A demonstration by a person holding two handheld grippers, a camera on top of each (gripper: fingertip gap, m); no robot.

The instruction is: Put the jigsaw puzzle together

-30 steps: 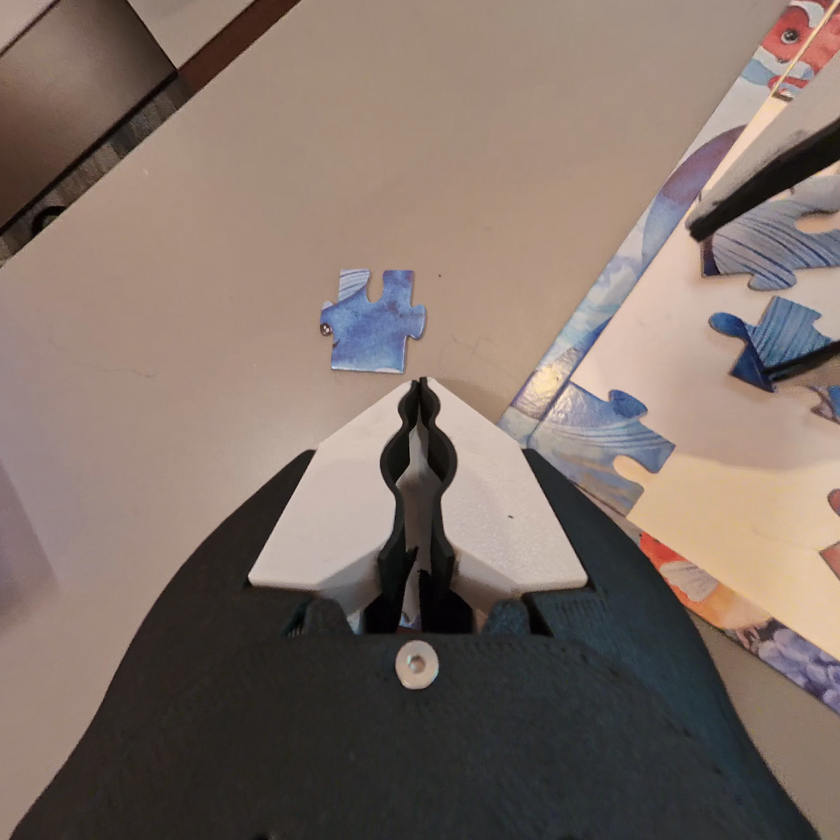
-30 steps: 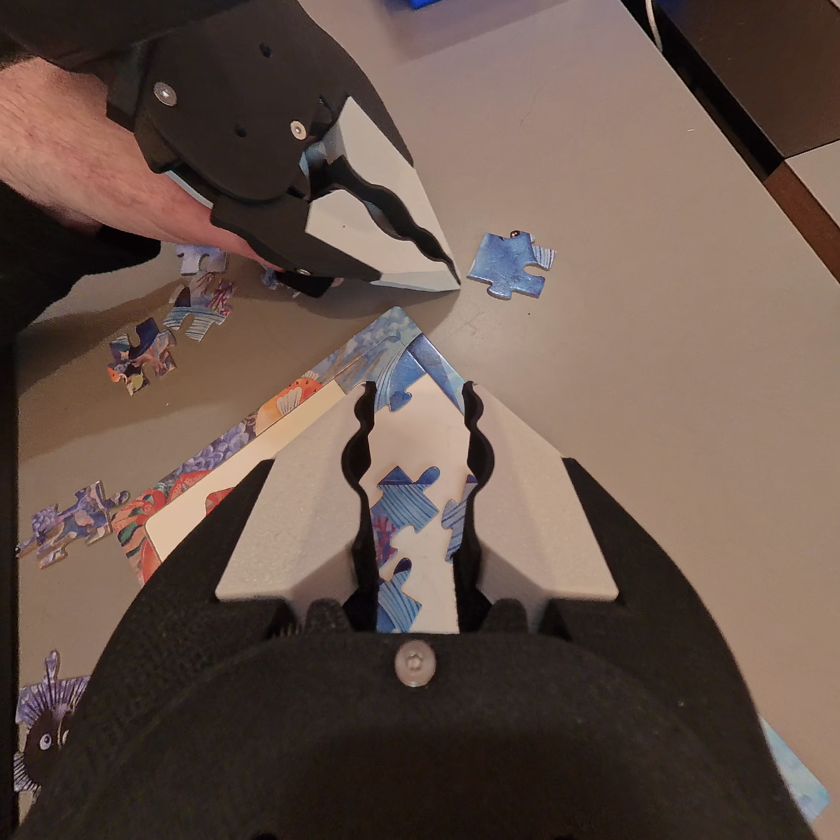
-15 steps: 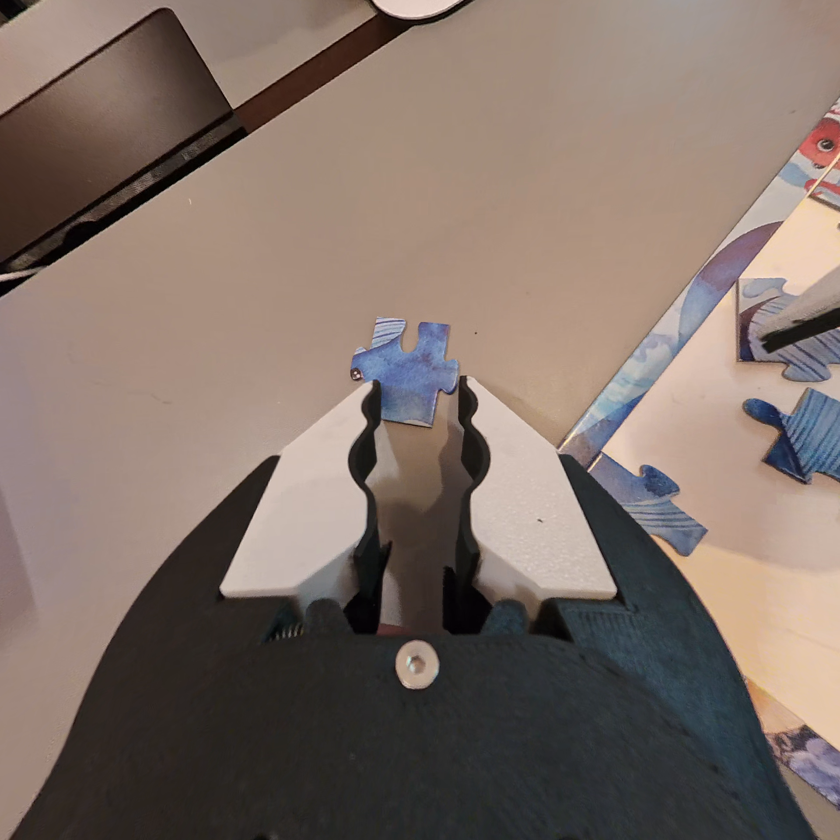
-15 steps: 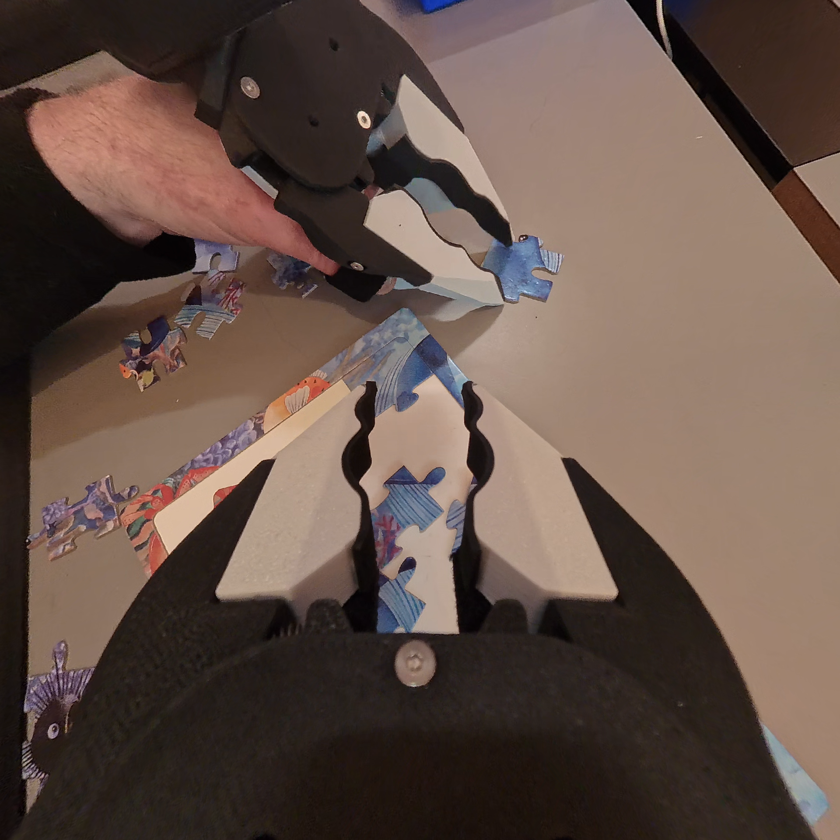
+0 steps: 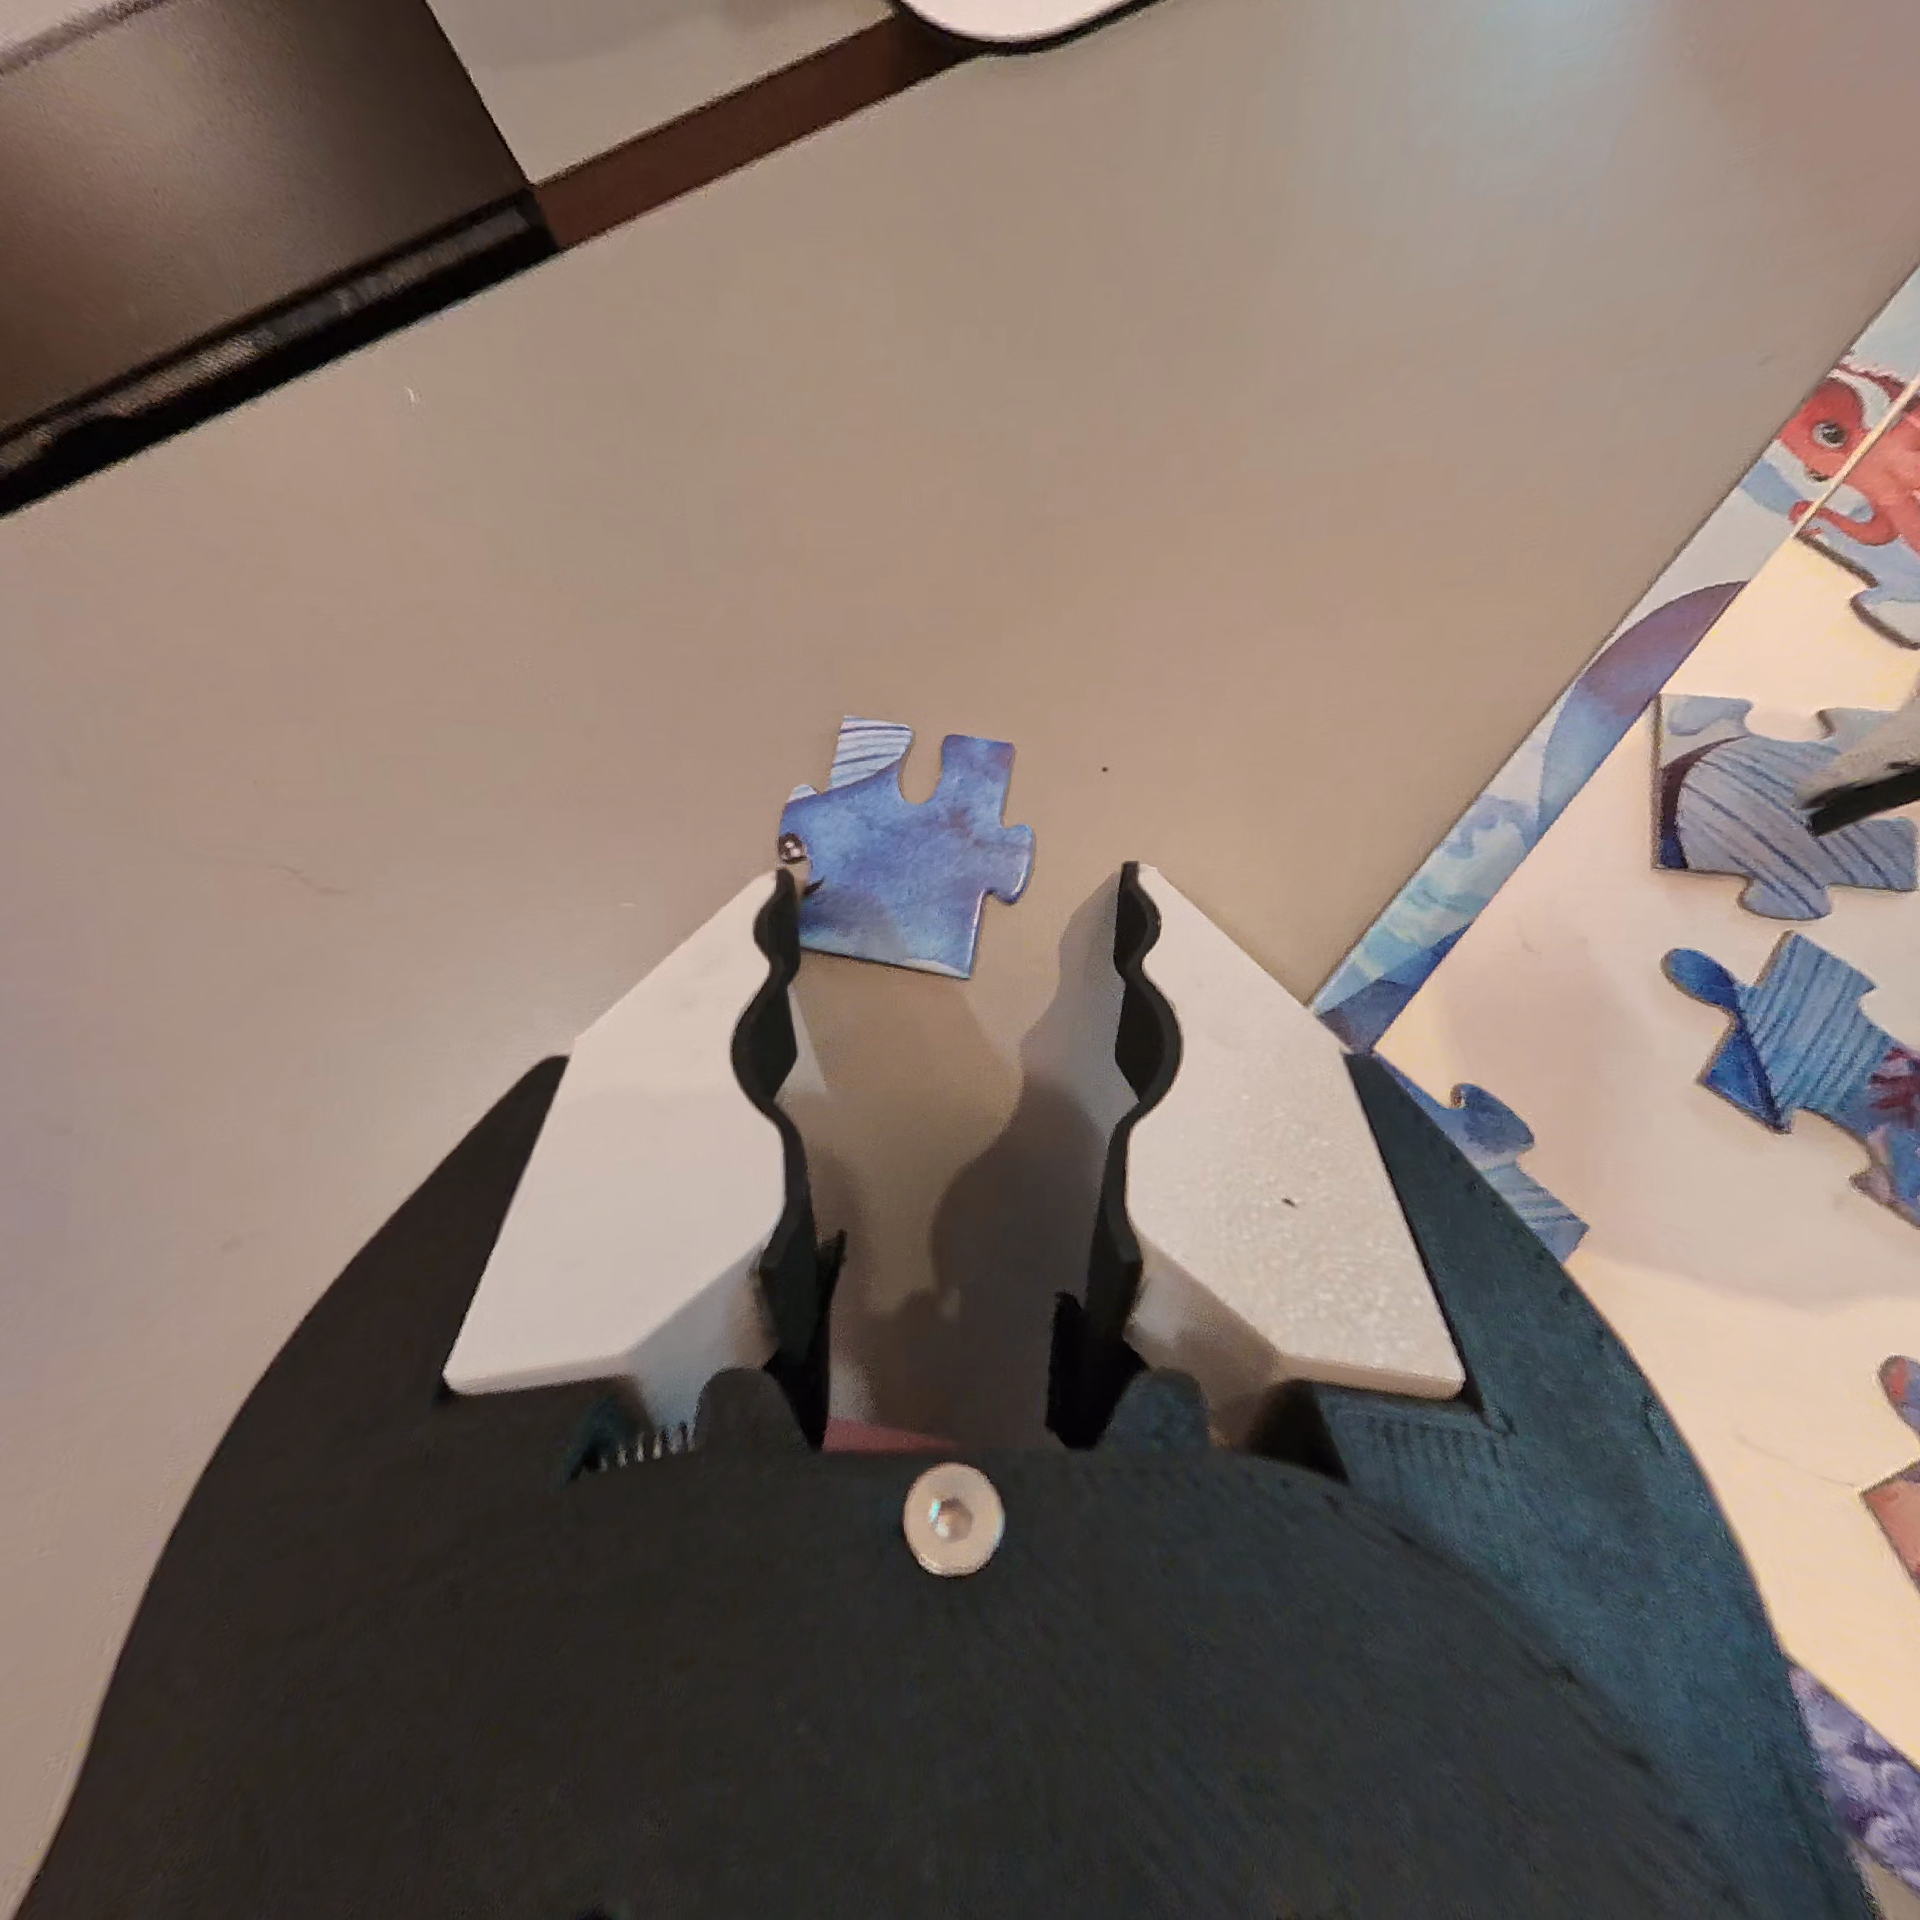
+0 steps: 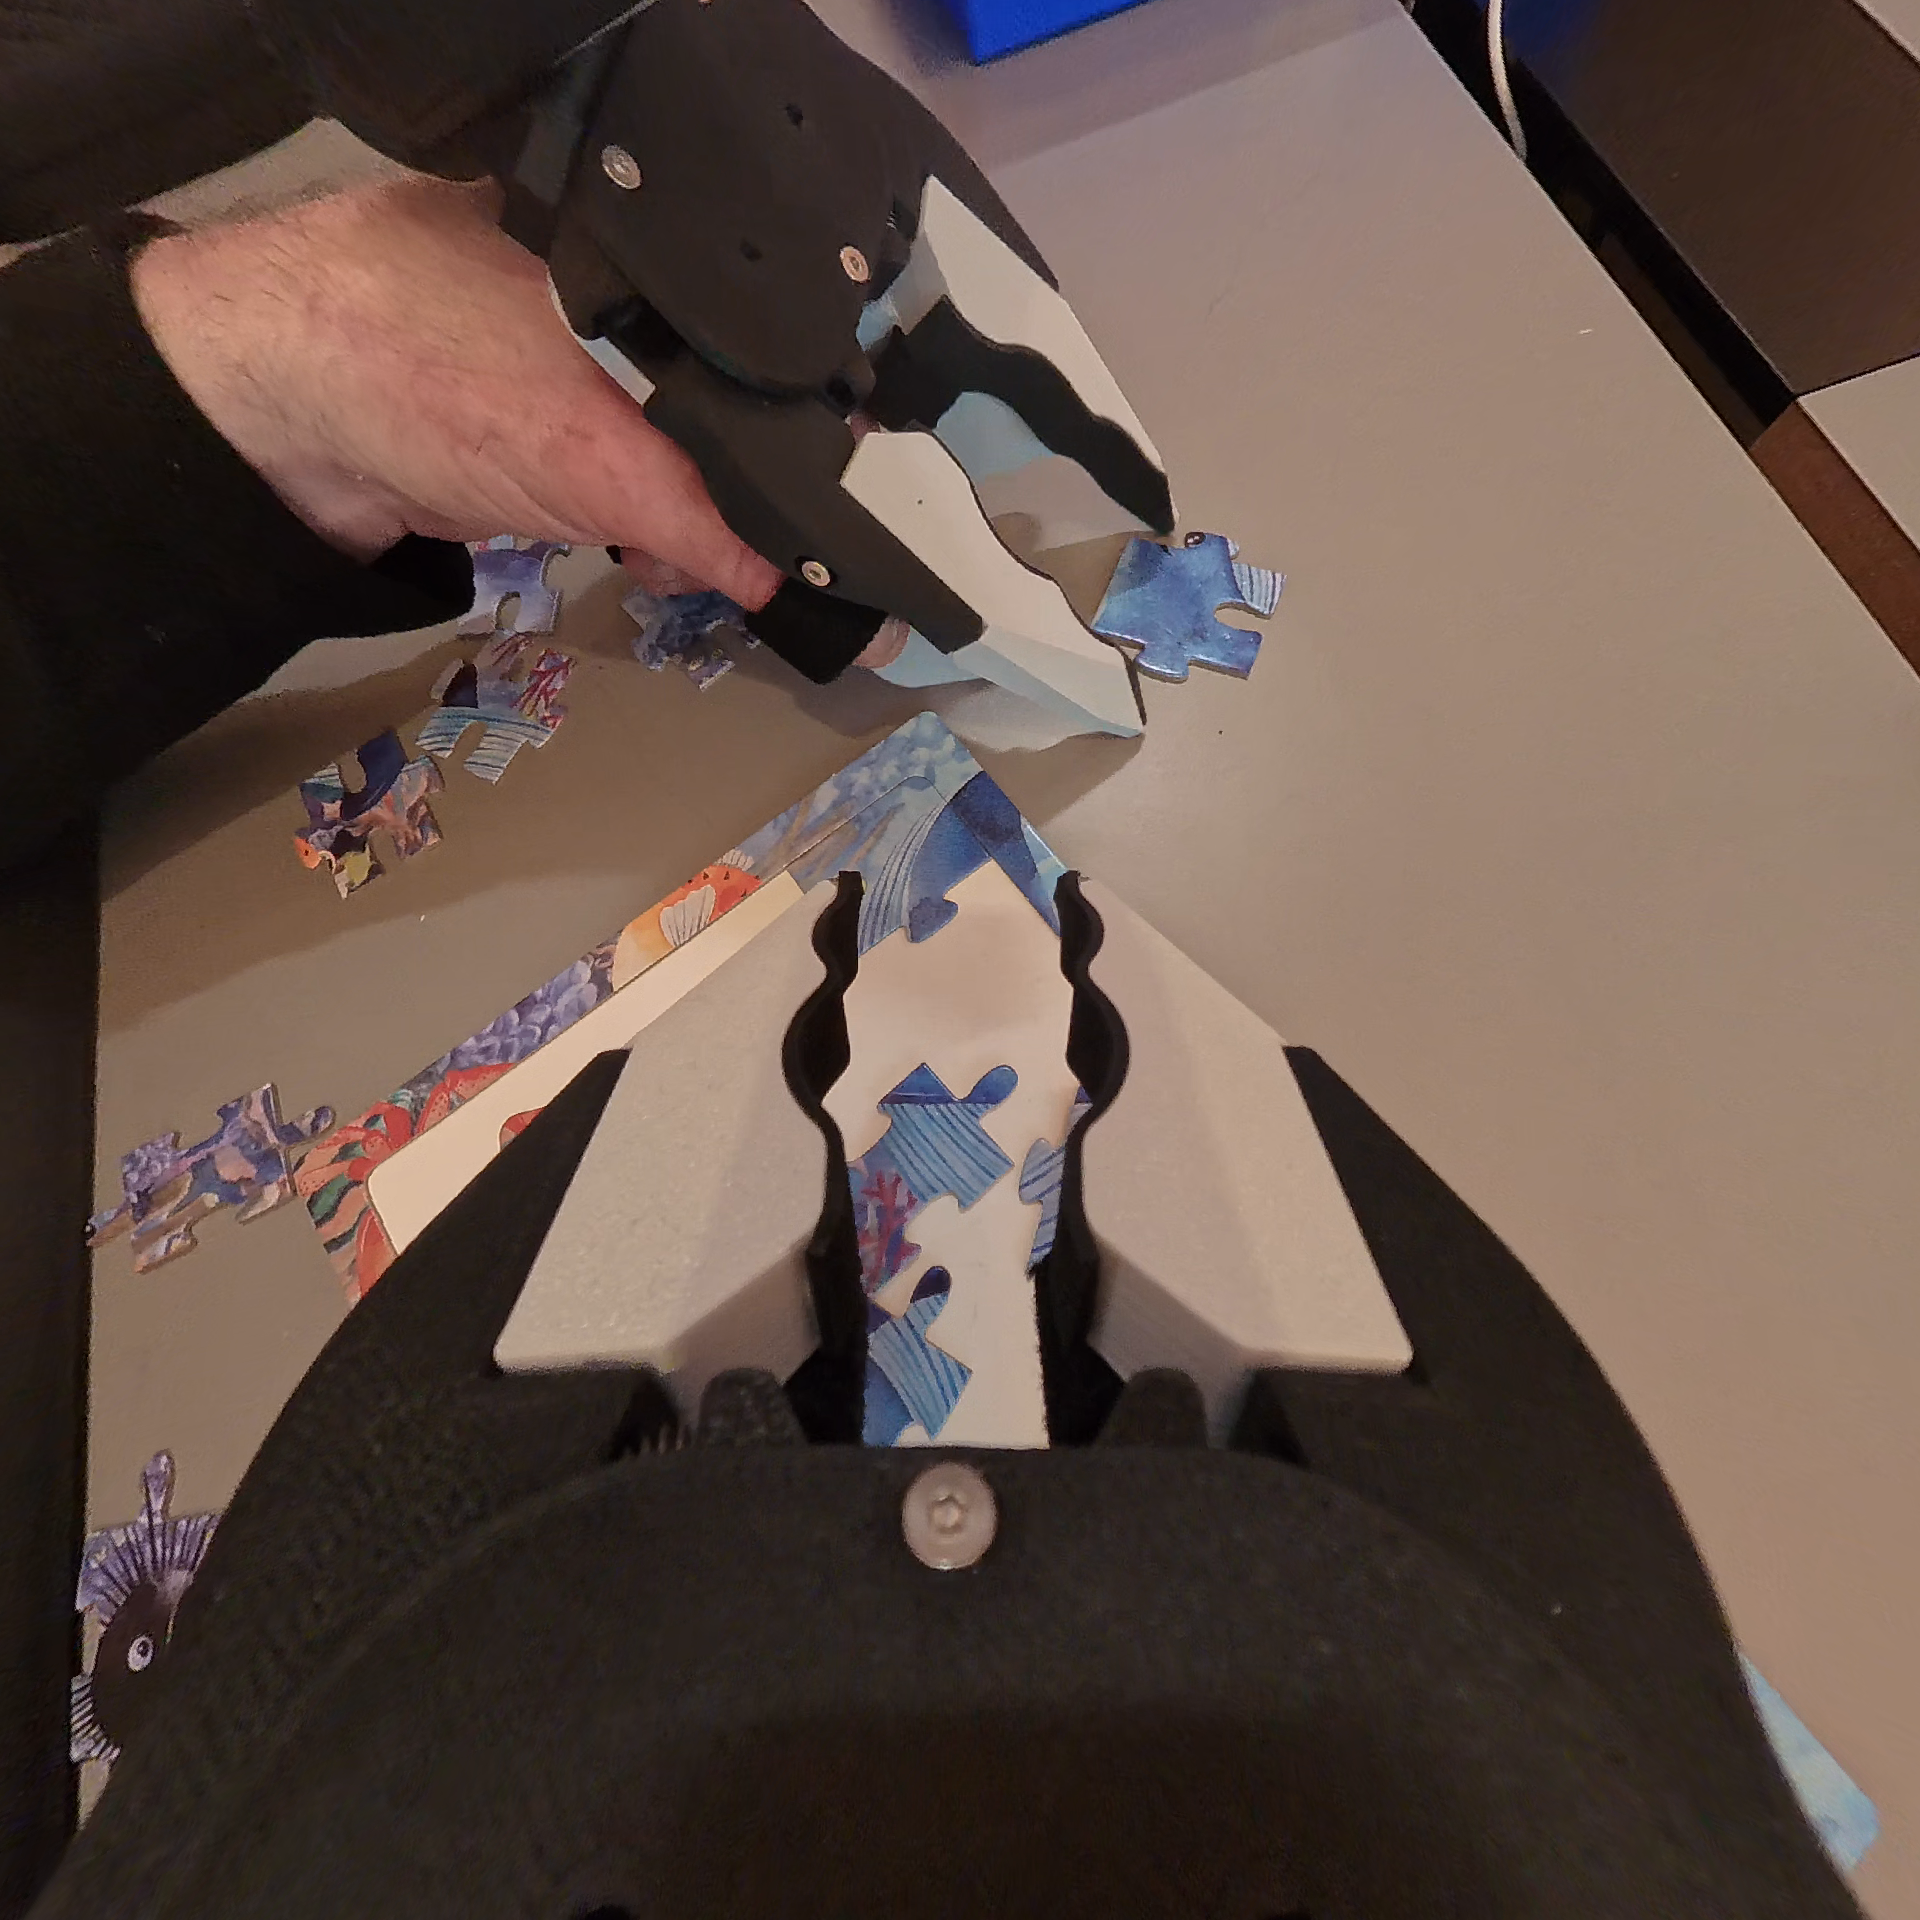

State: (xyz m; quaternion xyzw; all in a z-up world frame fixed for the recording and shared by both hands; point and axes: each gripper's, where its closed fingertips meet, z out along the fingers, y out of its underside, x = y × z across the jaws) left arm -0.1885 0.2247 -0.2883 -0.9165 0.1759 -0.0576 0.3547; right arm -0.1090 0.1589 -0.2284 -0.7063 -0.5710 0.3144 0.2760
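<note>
A loose blue puzzle piece (image 5: pixel 912 855) lies flat on the grey table. My left gripper (image 5: pixel 954 881) is open, its tips at the piece's near edge; the left tip touches its left side. The same piece (image 6: pixel 1188 605) and the left gripper (image 6: pixel 1148 623) show in the right wrist view. The puzzle tray (image 5: pixel 1558 1049) with a picture border lies to the right, with several blue striped pieces (image 5: pixel 1787 831) in it. My right gripper (image 6: pixel 956 894) is open and empty, hovering over the tray's corner (image 6: pixel 935 821) and striped pieces (image 6: pixel 945 1132).
Several loose pieces (image 6: pixel 488 707) lie on the table left of the tray, under a person's hand (image 6: pixel 416 384) holding the left gripper. The table's far edge (image 5: pixel 727 166) and dark furniture (image 6: pixel 1766 208) lie beyond. A blue object (image 6: pixel 1039 21) sits at the back. My left gripper's tips are some 25 centimeters from the blue object (image 6: pixel 1039 21).
My left gripper went from shut to wide open and moved forward to the blue piece. The right gripper stayed open over the tray.
</note>
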